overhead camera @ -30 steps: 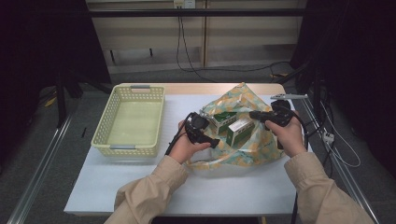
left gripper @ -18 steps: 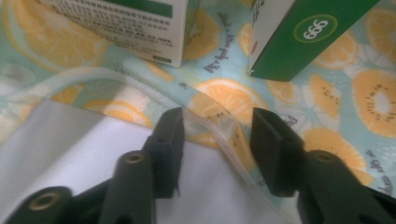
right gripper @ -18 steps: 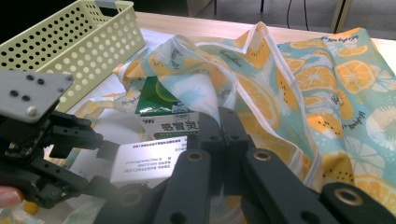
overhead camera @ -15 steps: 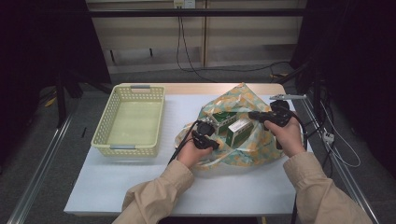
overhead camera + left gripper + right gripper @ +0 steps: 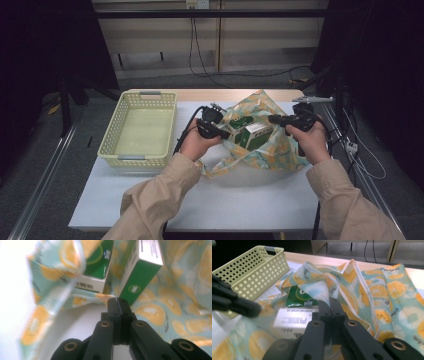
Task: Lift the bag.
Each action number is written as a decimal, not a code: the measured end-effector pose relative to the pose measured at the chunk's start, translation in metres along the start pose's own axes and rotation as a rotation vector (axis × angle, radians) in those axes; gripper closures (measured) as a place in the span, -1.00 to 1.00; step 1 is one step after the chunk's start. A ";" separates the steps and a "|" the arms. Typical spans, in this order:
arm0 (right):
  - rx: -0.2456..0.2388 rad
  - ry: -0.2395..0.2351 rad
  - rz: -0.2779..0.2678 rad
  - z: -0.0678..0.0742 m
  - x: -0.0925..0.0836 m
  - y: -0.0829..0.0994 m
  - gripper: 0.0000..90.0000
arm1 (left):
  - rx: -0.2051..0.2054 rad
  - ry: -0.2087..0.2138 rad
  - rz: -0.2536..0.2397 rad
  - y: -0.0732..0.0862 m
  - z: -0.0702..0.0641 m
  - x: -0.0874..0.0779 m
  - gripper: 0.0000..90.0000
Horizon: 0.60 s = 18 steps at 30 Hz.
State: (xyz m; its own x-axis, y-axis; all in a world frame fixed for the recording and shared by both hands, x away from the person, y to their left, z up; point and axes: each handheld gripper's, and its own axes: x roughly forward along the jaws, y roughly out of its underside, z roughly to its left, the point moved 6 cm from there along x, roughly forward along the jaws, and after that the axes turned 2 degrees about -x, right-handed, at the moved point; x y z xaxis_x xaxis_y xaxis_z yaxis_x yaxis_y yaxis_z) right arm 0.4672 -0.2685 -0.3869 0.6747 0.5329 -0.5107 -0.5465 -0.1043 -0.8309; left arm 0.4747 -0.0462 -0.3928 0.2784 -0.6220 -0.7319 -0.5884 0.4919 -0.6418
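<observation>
Hand-held gripper work is seen at a white bench (image 5: pixel 235 200), told from left to right. A yellow basket (image 5: pixel 120 145) is set at the left of the bench, well apart from the rest. Just right of it, the left hand-held gripper (image 5: pixel 224 134) is held at the left edge of a lemon-patterned bag (image 5: pixel 280 150); its jaws have just been closing and are now pressed together, with a fold of the bag's edge (image 5: pixel 100 295) pinched at their tips. Two green and white boxes (image 5: pixel 252 134) are lodged inside the bag. At the right, the right hand-held gripper (image 5: pixel 272 119) is clamped shut on the bag's rim (image 5: pixel 329 293).
</observation>
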 end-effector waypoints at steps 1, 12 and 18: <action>-0.001 0.002 -0.005 0.000 -0.002 -0.003 1.00 | 0.008 -0.008 -0.006 -0.006 -0.001 -0.005 1.00; -0.009 0.027 -0.060 -0.004 -0.029 -0.037 1.00 | 0.052 -0.066 -0.138 -0.075 -0.008 -0.072 1.00; -0.022 0.023 -0.121 0.005 -0.045 -0.067 1.00 | 0.064 -0.092 -0.218 -0.104 -0.009 -0.111 1.00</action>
State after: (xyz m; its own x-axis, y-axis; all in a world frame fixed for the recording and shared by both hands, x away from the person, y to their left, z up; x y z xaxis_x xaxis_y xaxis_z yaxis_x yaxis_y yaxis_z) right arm 0.4712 -0.2815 -0.3072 0.7462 0.5234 -0.4114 -0.4498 -0.0592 -0.8912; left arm 0.4978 -0.0340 -0.2424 0.4631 -0.6612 -0.5902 -0.4584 0.3912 -0.7980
